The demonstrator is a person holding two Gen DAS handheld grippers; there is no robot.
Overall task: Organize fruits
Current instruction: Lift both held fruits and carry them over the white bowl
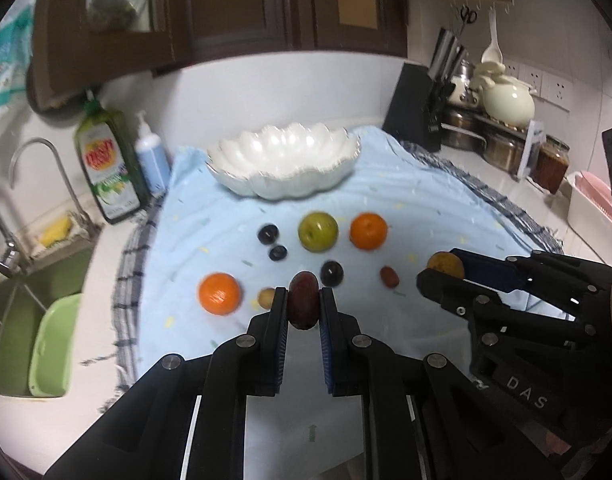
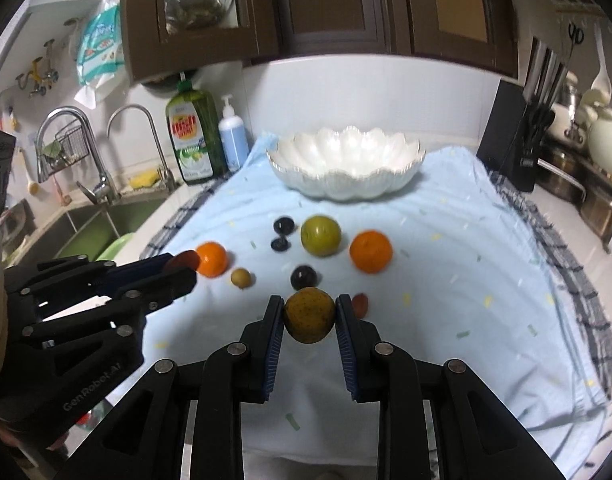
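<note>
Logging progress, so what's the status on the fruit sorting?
Left gripper shut on dark red fruit. Right gripper shut on yellow-brown fruit. White scalloped bowl empty, path clear. Eight fruits on blue cloth.

1. Left wrist view: riding on the left hand-held gripper [image 1: 303, 300], looking forward along its fingers, hovering close above the blue cloth [image 1: 406, 200] on the tabletop, facing the white bowl [image 1: 283, 168] and the back wall.
2. Right wrist view: riding on the right hand-held gripper [image 2: 310, 314], facing the same way from a little further right, equally near.
3. Sharing the cloth, the bowl, the loose fruit, the sink side and the knife block [image 2: 506, 136]; each catching the other gripper at its edge.
</note>
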